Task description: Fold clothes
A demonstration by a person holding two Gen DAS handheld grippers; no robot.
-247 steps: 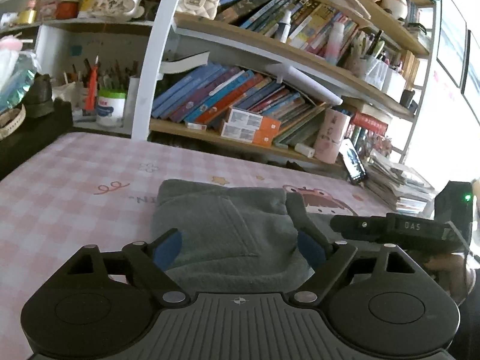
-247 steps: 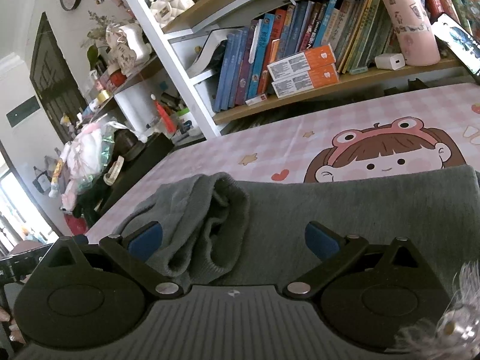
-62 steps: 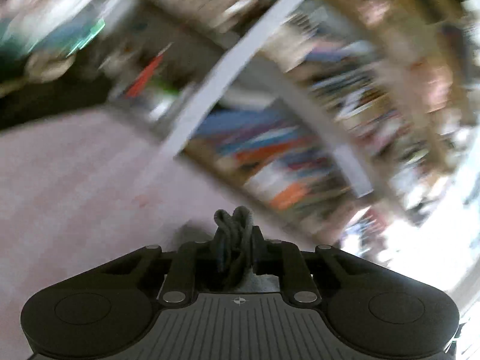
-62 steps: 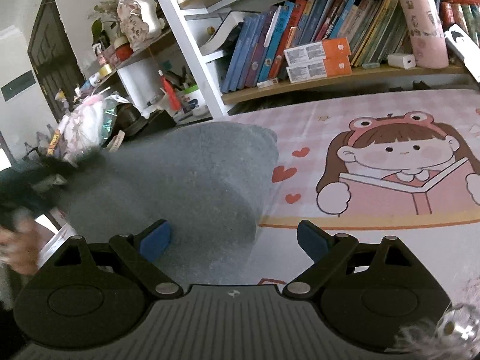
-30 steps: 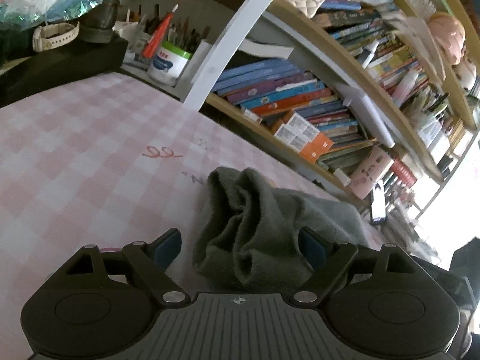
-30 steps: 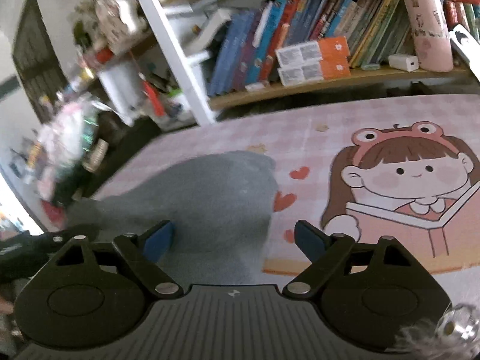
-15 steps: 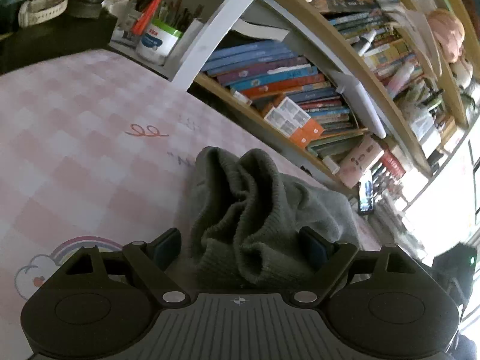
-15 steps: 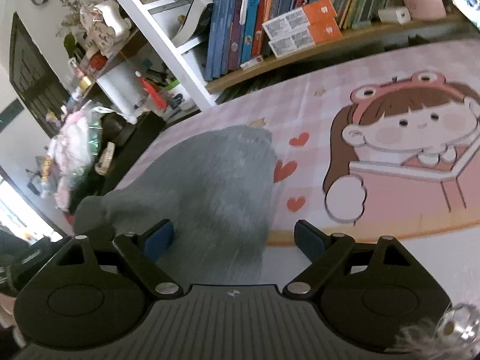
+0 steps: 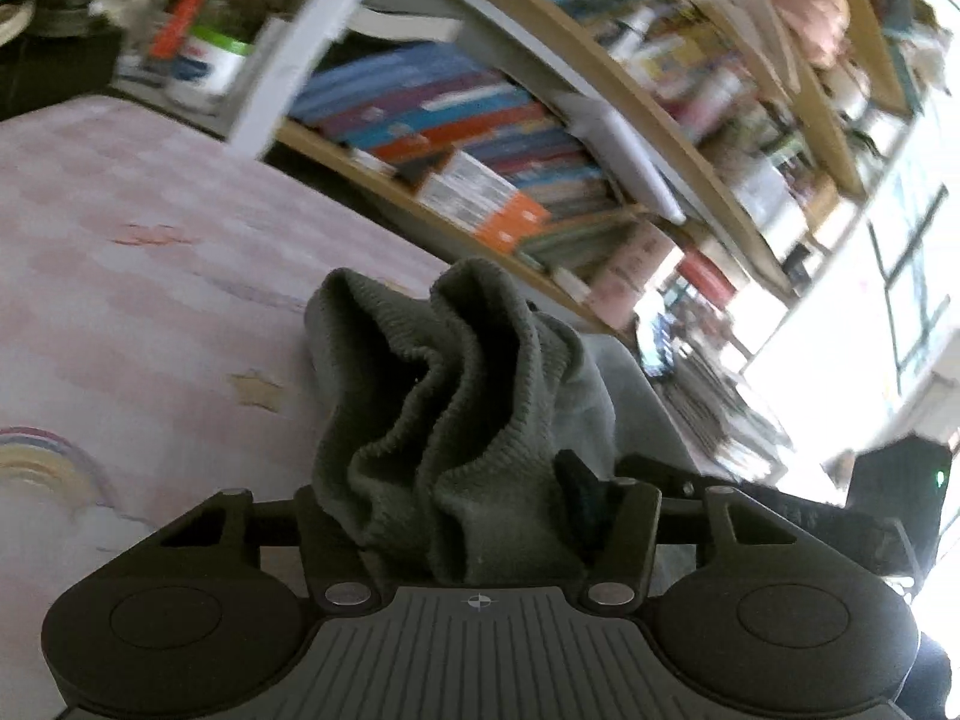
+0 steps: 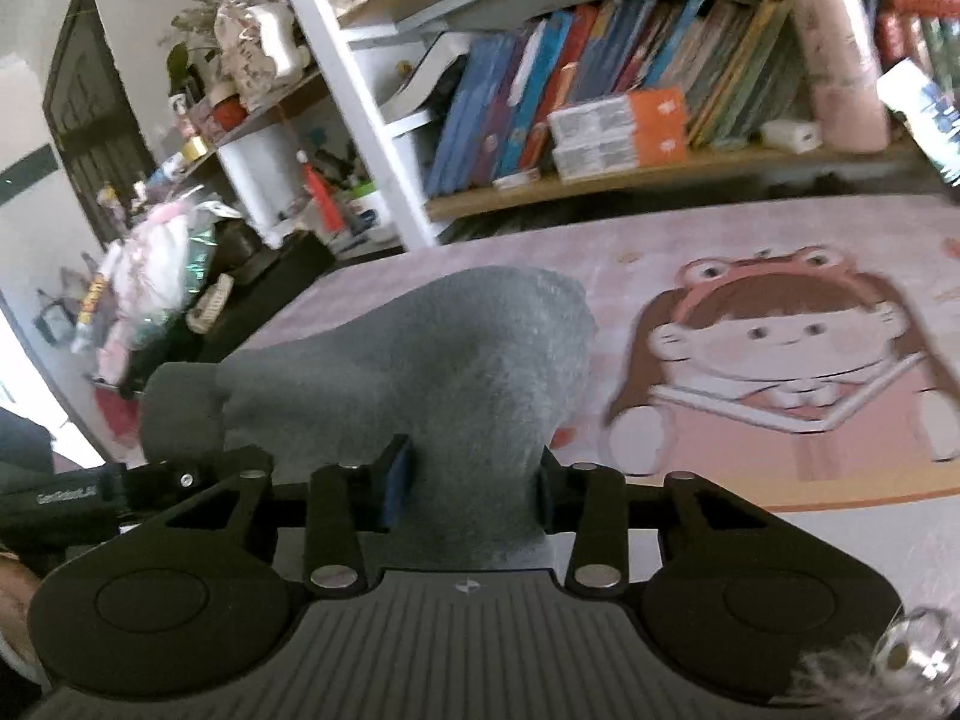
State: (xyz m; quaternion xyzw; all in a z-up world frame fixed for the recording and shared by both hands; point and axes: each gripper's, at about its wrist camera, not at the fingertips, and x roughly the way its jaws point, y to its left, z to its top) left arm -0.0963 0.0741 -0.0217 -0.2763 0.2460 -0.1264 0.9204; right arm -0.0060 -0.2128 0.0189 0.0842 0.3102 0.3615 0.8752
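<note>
My left hand-held gripper (image 9: 456, 516) is clamped on the grey garment's (image 9: 456, 372) bunched edge. My right hand-held gripper (image 10: 465, 480) pinches the same garment above the bench (image 10: 750, 252).

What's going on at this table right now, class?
A person with a handheld gripper in each hand is folding a grey knit garment on a pink cartoon-print table cover. The left gripper is shut on a bunched ribbed edge, and the right gripper is shut on another part. A bookshelf stands behind.
</note>
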